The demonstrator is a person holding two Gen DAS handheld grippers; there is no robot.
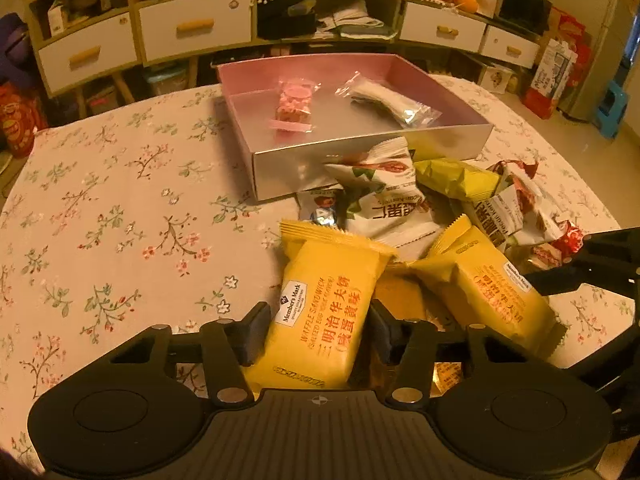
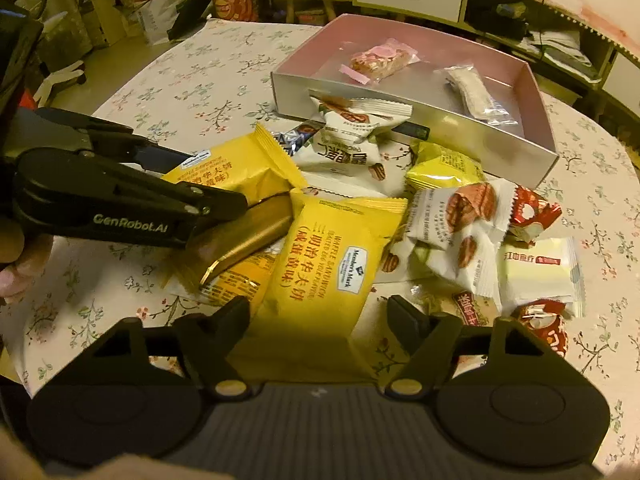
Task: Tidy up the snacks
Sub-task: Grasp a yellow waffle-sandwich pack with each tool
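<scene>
Just before the open pink cardboard box [image 1: 360, 136], a light, crinkly yellow foil waffle packet [image 1: 320, 320] is pinched mid-body by the left gripper [image 1: 316, 336]; the right gripper [image 2: 320, 316] stands spread around another packet [image 2: 328, 264].

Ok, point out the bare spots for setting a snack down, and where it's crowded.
Free: the box floor around the pink bar and the clear-wrapped bar, and the floral tablecloth left of the box. Crowded: the snack pile against the box's near wall, where both grippers work.

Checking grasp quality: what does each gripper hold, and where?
Left gripper brackets a yellow waffle-sandwich packet by its long sides; grip uncertain. Right gripper straddles a second yellow packet, holding nothing.
</scene>
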